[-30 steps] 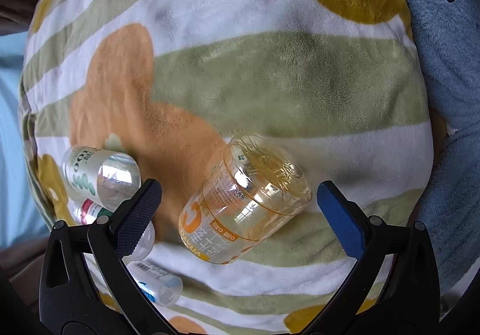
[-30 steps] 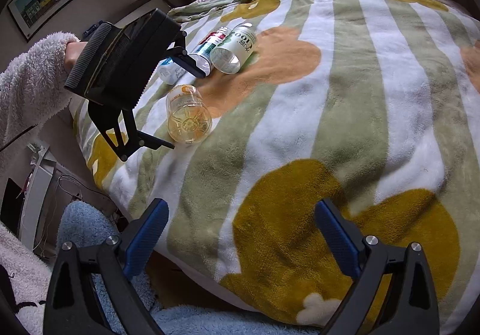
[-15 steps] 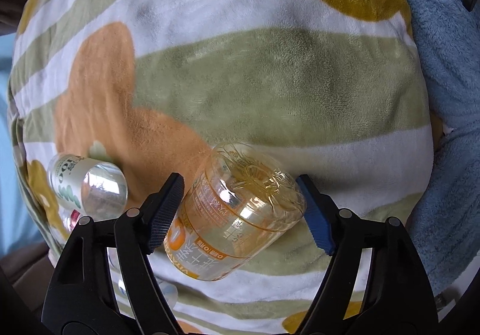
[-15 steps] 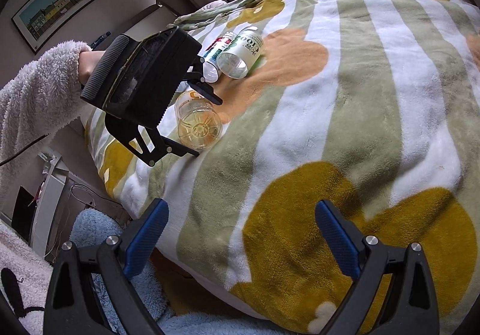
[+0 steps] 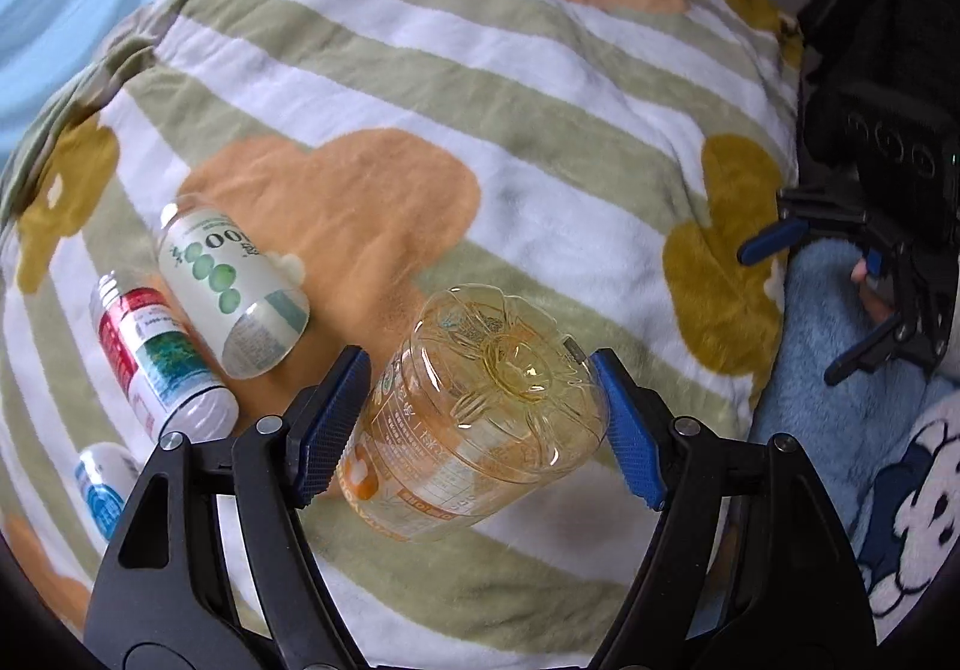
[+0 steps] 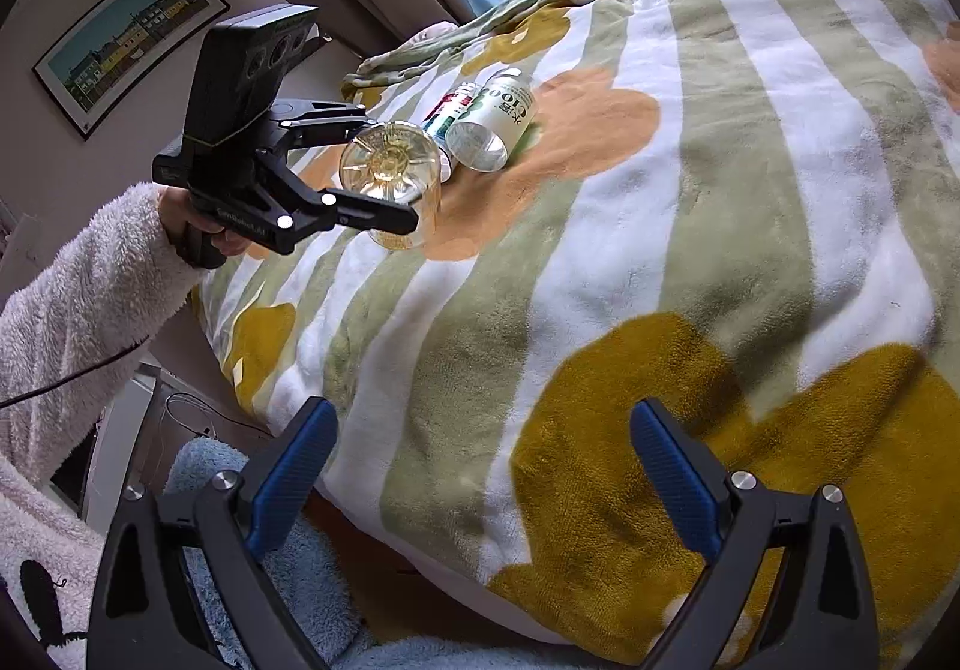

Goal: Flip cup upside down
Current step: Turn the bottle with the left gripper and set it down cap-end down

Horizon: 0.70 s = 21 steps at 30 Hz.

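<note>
The cup [image 5: 480, 418] is a clear amber plastic cup with orange print, its flower-patterned base turned up and toward the left wrist camera. My left gripper [image 5: 480, 418] is shut on its sides, holding it tilted above the striped blanket [image 5: 540, 130]. From the right wrist view the cup [image 6: 390, 178] hangs in the left gripper [image 6: 360, 178] over an orange patch, base up, its lower rim close to the blanket; contact is unclear. My right gripper [image 6: 480, 466] stands open at the blanket's near edge, nothing between its fingers.
A white can with green dots [image 5: 231, 292] and a red-and-white can [image 5: 156, 358] lie on their sides left of the cup; a small blue-labelled container [image 5: 102, 484] lies nearer. Both cans [image 6: 492, 124] lie just beyond the cup. Blue fleece [image 5: 840, 370] borders the blanket. A sleeved arm [image 6: 78, 322] holds the left gripper.
My left gripper closed on the lying cup, lifted it off the blanket and rotated it so its base now faces up. The right gripper stayed open and nearly still.
</note>
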Each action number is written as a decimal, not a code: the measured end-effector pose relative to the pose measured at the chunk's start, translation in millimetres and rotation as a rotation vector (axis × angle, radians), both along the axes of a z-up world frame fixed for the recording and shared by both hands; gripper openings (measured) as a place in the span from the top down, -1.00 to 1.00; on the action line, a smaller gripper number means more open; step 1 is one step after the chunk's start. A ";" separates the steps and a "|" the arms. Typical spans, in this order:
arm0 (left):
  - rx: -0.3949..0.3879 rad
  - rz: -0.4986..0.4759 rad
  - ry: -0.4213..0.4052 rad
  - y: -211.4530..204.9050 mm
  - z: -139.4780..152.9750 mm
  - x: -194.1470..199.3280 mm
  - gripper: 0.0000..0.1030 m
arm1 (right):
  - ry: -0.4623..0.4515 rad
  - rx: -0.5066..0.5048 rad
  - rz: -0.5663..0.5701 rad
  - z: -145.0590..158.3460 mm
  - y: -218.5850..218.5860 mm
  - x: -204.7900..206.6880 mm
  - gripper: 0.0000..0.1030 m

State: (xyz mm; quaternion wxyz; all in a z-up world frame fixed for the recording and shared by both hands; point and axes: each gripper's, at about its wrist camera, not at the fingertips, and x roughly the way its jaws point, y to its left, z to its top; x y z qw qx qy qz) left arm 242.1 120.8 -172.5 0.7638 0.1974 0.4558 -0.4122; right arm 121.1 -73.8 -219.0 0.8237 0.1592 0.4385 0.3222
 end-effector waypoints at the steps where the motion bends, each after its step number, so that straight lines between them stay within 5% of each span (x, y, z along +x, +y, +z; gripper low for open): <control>1: -0.106 0.074 0.020 11.8 3.0 1.6 -0.41 | -0.001 0.003 -0.007 -1.2 -0.4 -0.5 -0.90; 4: -0.321 0.268 0.049 41.0 -0.7 2.2 -0.41 | -0.010 -0.013 -0.029 -5.5 -0.3 -3.1 -0.90; 7: -0.417 0.390 0.040 52.6 -9.9 -9.3 -0.41 | -0.016 -0.004 -0.041 -9.5 -0.6 -6.0 -0.90; 16: -0.495 0.643 -0.144 57.0 -45.1 -38.3 -0.41 | -0.057 -0.005 -0.058 -10.6 -2.1 -17.0 -0.90; 21: -0.535 0.728 -0.132 62.3 -64.0 -36.1 -0.41 | -0.078 0.007 -0.059 -8.8 -5.9 -23.7 -0.90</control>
